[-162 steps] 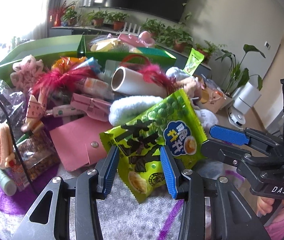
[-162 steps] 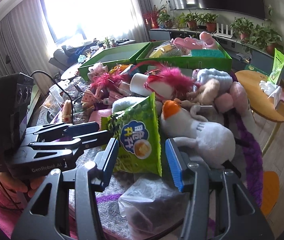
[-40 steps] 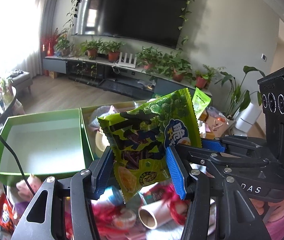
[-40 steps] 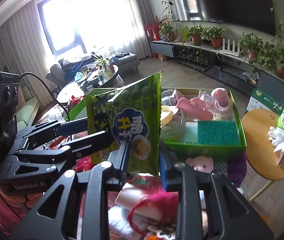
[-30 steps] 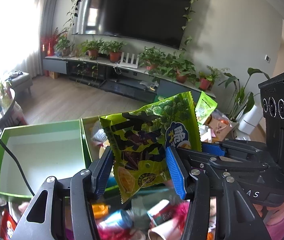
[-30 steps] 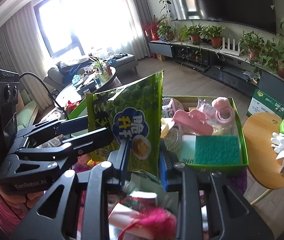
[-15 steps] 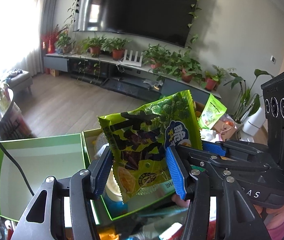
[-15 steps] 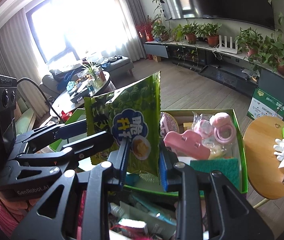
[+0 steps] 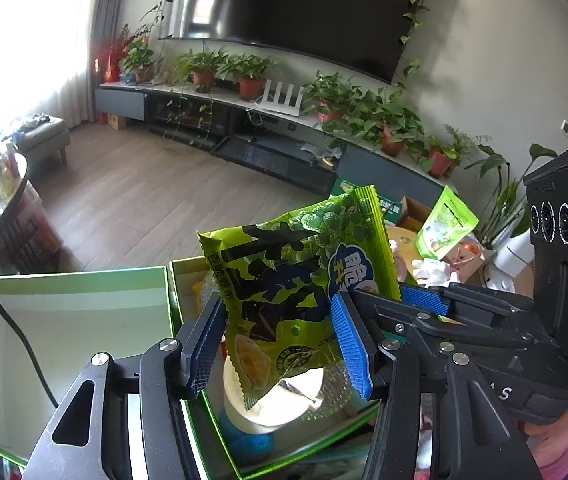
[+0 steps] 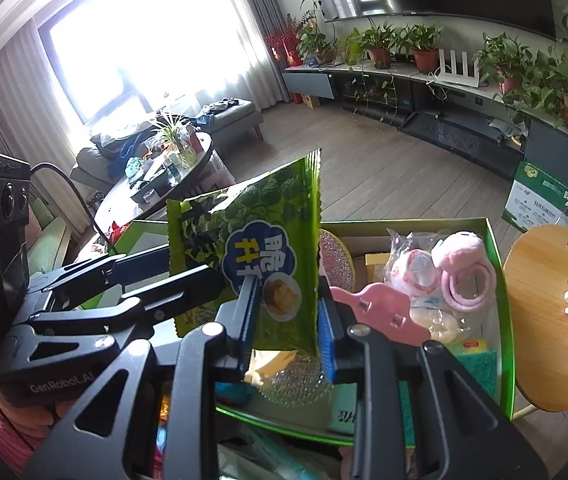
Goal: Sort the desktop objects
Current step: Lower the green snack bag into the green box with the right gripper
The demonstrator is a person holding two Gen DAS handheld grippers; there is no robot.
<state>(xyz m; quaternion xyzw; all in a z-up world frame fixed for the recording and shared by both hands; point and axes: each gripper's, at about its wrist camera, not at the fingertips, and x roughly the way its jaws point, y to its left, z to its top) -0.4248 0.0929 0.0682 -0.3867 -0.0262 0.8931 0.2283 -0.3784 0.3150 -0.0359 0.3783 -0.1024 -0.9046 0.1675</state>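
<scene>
Two tools tilted downward, side by side, over the green boxes

A green snack bag (image 9: 300, 292) is gripped upright by the left tool (image 9: 276, 344), pads set wide on its body, and pinched at its edge by the narrowly closed right tool (image 10: 288, 324), above the filled green box (image 10: 502, 280), beside the bare-floored green box (image 9: 72, 276)

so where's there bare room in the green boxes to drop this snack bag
The left green box is bare inside, bordered by its walls and the divider. The right green box is crowded: pink plush ring, pink clip, green sponge.
</scene>
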